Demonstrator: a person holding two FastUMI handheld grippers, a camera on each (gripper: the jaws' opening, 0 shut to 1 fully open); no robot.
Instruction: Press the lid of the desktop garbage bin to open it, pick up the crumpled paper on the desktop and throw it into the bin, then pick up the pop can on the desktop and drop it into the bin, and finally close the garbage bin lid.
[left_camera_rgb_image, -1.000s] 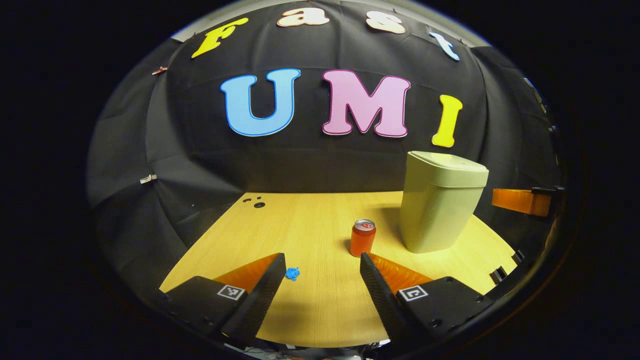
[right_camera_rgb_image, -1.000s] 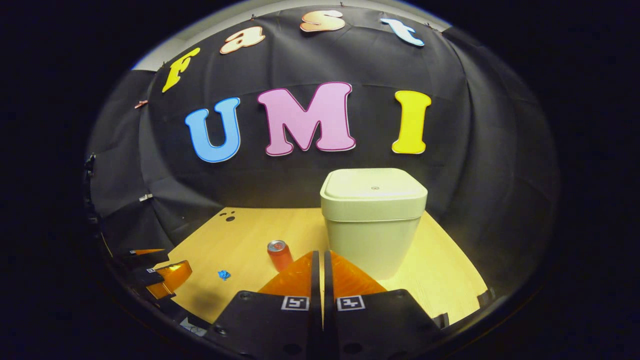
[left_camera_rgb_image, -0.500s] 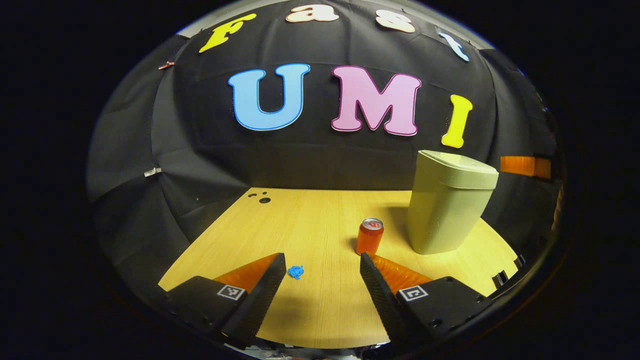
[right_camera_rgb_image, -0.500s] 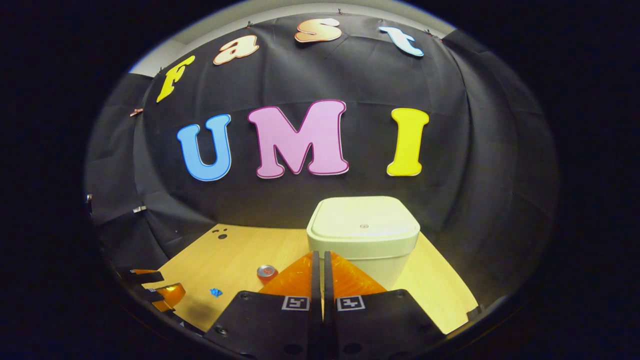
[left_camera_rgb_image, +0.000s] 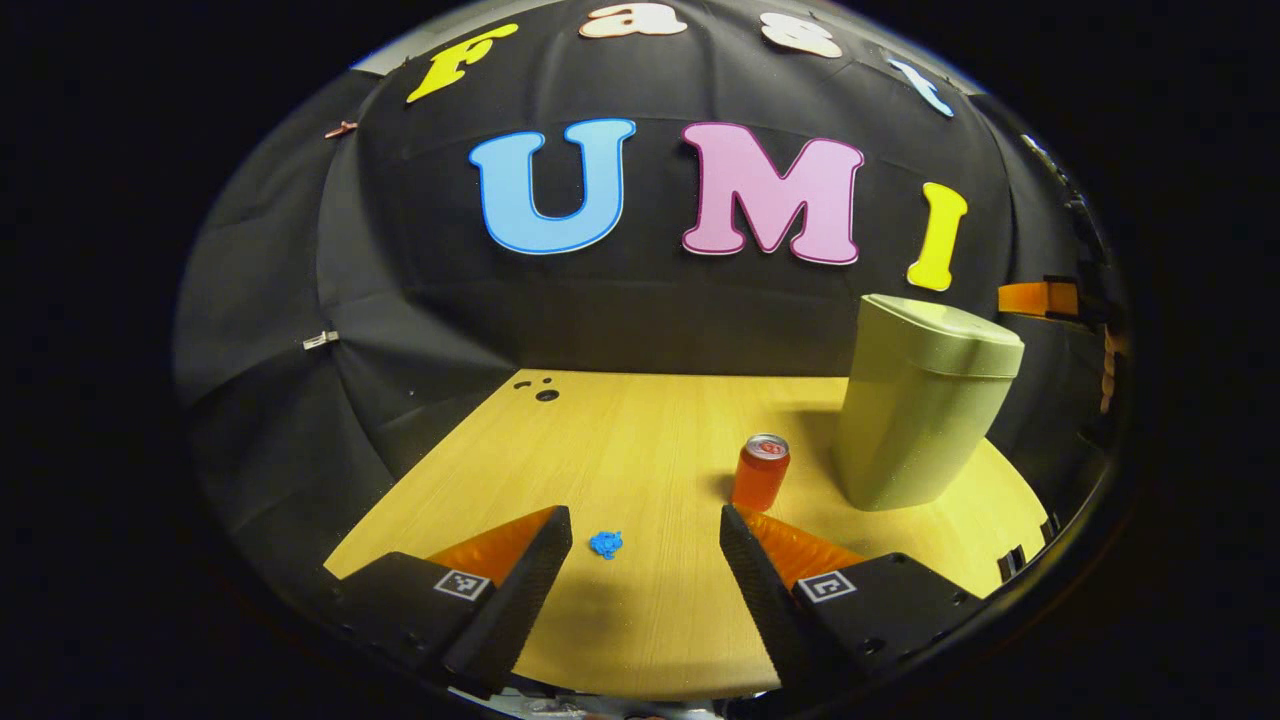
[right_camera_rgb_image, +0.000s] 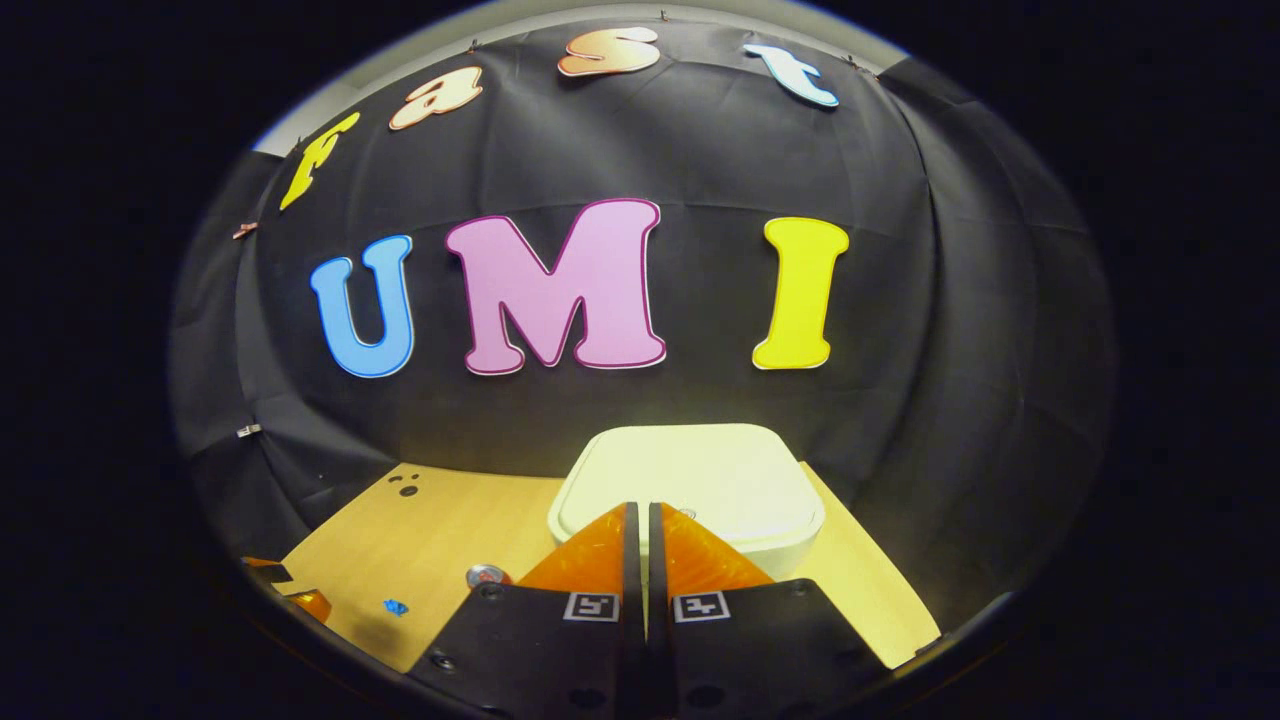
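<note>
Garbage bin (left_camera_rgb_image: 925, 405) stands at right of the left gripper view: pale greenish-cream plastic, smooth, squarish with rounded corners, body tapering toward the base. Lid (right_camera_rgb_image: 700, 480) flat, shut, rounded-square, with a small round mark near its centre; seen from above in the lower middle of the right gripper view.

Right gripper (right_camera_rgb_image: 637, 512) clenched, its two fingers pressed together with nothing between them, tips over the near edge of the lid; contact cannot be told.

Pop can (left_camera_rgb_image: 761, 472) just left of the bin, upright, orange-red with a silver top; apart from the bin. In the right gripper view only its top (right_camera_rgb_image: 484, 576) peeks beside the gripper body.

Crumpled paper (left_camera_rgb_image: 606, 544): a small blue wad, lying on the desktop in the lower centre, between the fingertips of the left gripper (left_camera_rgb_image: 645, 535). That gripper is released, fingers wide apart, holding nothing, above the desktop.

Desktop (left_camera_rgb_image: 620, 440): light wood-grain, smooth, with small dark holes (left_camera_rgb_image: 540, 391) at its far left corner. Black cloth wall (left_camera_rgb_image: 640, 310) behind, creased.
</note>
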